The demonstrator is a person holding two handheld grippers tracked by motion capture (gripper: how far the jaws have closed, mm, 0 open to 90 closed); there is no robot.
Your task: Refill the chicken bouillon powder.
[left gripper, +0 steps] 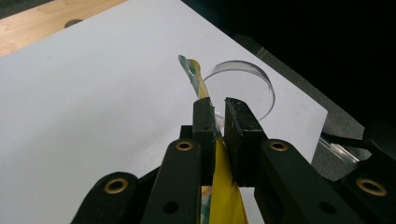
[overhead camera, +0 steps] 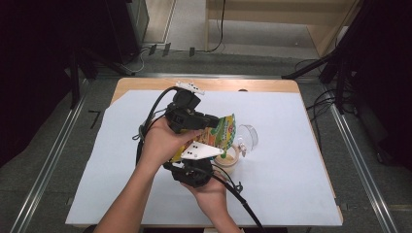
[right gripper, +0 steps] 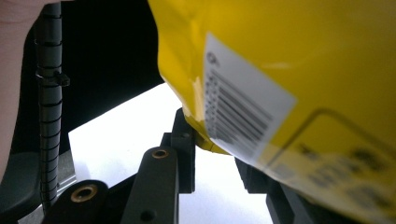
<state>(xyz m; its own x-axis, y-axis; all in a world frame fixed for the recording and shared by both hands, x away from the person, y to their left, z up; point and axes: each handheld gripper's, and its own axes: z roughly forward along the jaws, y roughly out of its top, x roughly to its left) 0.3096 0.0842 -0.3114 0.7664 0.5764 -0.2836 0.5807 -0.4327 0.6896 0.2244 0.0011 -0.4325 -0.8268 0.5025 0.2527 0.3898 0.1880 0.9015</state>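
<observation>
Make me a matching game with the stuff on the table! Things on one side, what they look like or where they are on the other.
Things:
1. pouch
2. cup
3. lid
4. paper sheet

Descriptions:
A. white, spread over the table
B. clear and round, lying beside the cup
C. yellow, pinched between the left gripper's jaws
D. holds something pale, below the pouch

Pairs: 1-C, 2-D, 3-B, 4-A
</observation>
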